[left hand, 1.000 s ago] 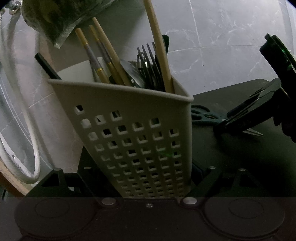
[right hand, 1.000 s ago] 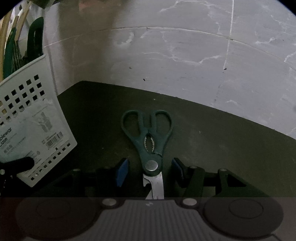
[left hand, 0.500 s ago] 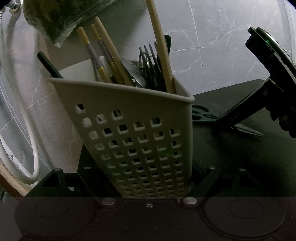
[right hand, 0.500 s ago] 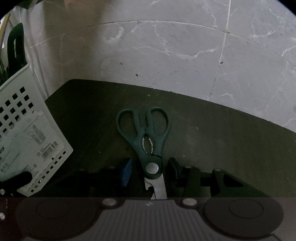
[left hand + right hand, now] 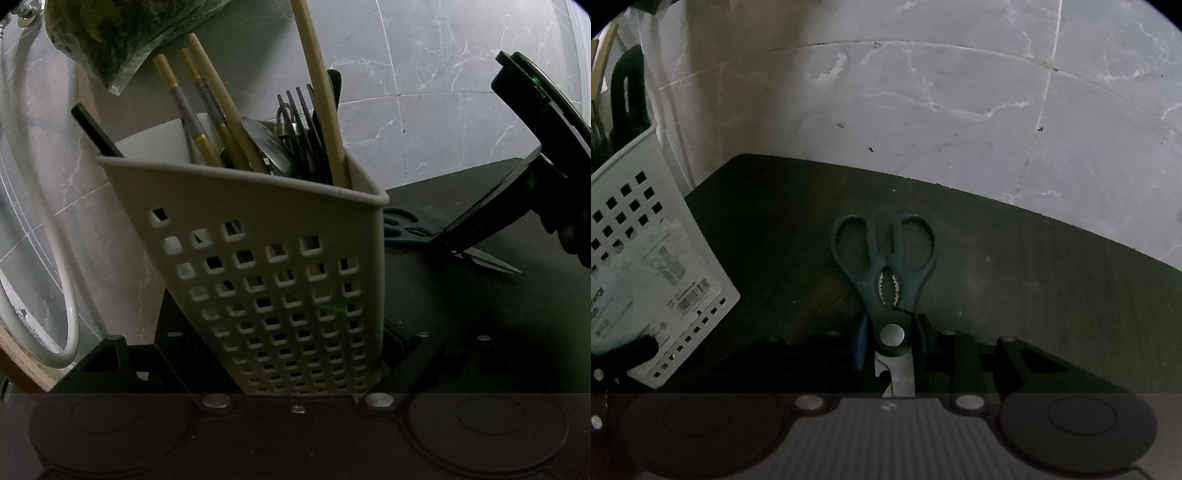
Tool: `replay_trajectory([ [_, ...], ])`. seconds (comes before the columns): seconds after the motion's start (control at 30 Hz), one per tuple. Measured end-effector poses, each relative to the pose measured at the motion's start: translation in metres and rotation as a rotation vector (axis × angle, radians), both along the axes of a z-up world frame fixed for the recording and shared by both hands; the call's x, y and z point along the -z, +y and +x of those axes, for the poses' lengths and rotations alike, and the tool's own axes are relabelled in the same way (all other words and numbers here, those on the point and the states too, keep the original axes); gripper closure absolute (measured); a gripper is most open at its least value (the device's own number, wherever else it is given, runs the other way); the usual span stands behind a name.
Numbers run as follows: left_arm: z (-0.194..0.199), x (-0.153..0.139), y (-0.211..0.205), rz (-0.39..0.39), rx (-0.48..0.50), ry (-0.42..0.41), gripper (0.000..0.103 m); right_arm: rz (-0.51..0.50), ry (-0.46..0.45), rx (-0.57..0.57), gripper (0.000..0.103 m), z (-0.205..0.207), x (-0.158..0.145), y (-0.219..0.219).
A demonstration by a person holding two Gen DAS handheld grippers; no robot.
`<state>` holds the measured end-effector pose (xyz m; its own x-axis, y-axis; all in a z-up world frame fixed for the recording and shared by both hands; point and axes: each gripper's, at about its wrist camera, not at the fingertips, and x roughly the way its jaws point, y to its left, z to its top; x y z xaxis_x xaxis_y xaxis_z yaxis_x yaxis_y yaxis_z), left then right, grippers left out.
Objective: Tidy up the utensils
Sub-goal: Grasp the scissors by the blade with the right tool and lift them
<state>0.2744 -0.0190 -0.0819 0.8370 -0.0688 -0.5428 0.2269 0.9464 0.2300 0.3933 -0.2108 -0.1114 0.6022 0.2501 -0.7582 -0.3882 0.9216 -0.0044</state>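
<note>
Right wrist view: scissors (image 5: 886, 273) flat on the dark mat (image 5: 1015, 266), green handles pointing far, blades pointing near. Right gripper (image 5: 892, 341) straddling the pivot, jaws closing with the scissors between them, fingers (image 5: 860, 341) narrow and right at the pivot's sides; firm pressing not clear. Perforated caddy (image 5: 628, 221) at the left edge, tilted, with a label on its side. Left wrist view: caddy (image 5: 280, 280) filling the near centre, clamped between the left gripper's (image 5: 295, 373) fingers, leaning left. Inside it chopsticks (image 5: 218, 110), a long wooden stick (image 5: 321, 96) and dark forks (image 5: 303, 125), all upright. Beyond the caddy's right side, on the mat (image 5: 480, 314), scissors (image 5: 417, 236) with the right gripper (image 5: 476, 225) down over them. White hose (image 5: 44, 221) at far left against the marble wall (image 5: 443, 92).
</note>
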Motion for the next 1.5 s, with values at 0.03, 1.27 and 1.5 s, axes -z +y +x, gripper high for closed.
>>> replay_trajectory([
  [0.03,0.0,0.0,0.0,0.0,-0.001,0.0,0.017,-0.003,-0.003,-0.007,0.075,0.0,0.0,0.0],
  [1.27,0.007,0.0,0.019,-0.049,0.067,-0.002,0.017,0.369,0.303,0.761,0.024,-0.016,-0.007,-0.067],
  [1.5,0.009,0.002,0.028,-0.057,0.093,-0.001,0.018,0.243,0.18,0.773,0.043,0.023,-0.002,-0.043],
])
